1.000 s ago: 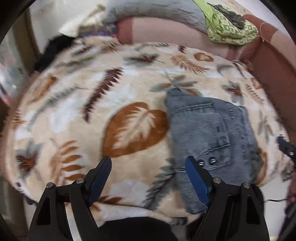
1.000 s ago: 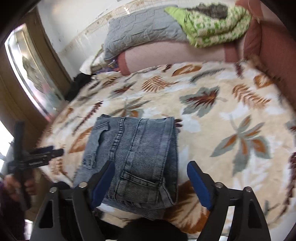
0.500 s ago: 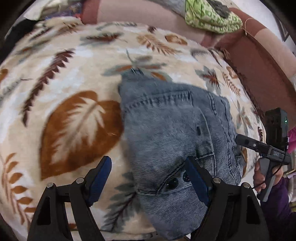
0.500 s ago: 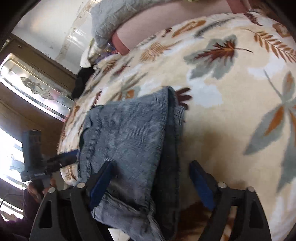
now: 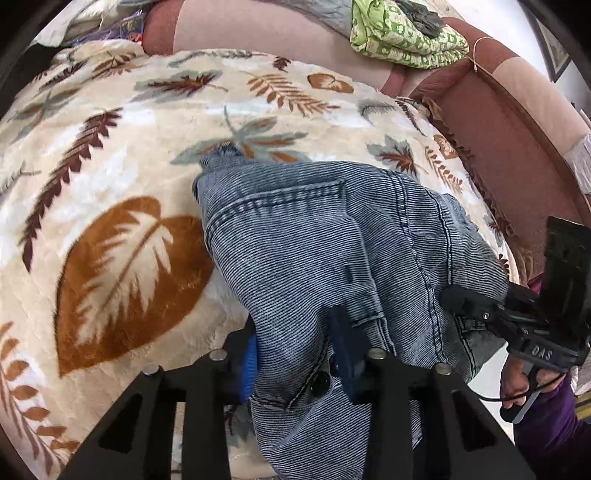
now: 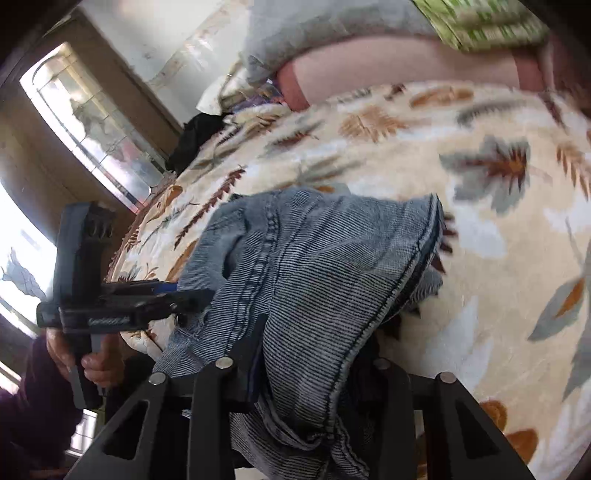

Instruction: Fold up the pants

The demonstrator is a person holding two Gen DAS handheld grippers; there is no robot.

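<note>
Folded blue-grey denim pants (image 5: 332, 240) lie on a leaf-patterned blanket (image 5: 110, 155). My left gripper (image 5: 295, 358) has its jaws closing on the near left corner of the pants, beside the dark buttons, and the blue pads (image 5: 251, 362) pinch a bunched ridge of denim. In the right wrist view the pants (image 6: 314, 258) rise in a hump. There my right gripper (image 6: 314, 369) is closing on the near right edge, with thick cloth filling the gap and hiding its pads. Each gripper shows in the other's view: the right gripper (image 5: 458, 301) and the left gripper (image 6: 184, 295).
A pink and red-brown padded back (image 5: 498, 122) rims the far and right sides. A green patterned cloth (image 5: 402, 37) and a grey pillow (image 6: 314, 33) lie on it. A glass-fronted cabinet (image 6: 92, 122) stands at the left. Hands (image 6: 96, 362) hold the gripper handles off the bed's near edge.
Both grippers have come down onto the near edge of the pants and their jaws have narrowed around the denim. The cloth has bunched up between the fingers.
</note>
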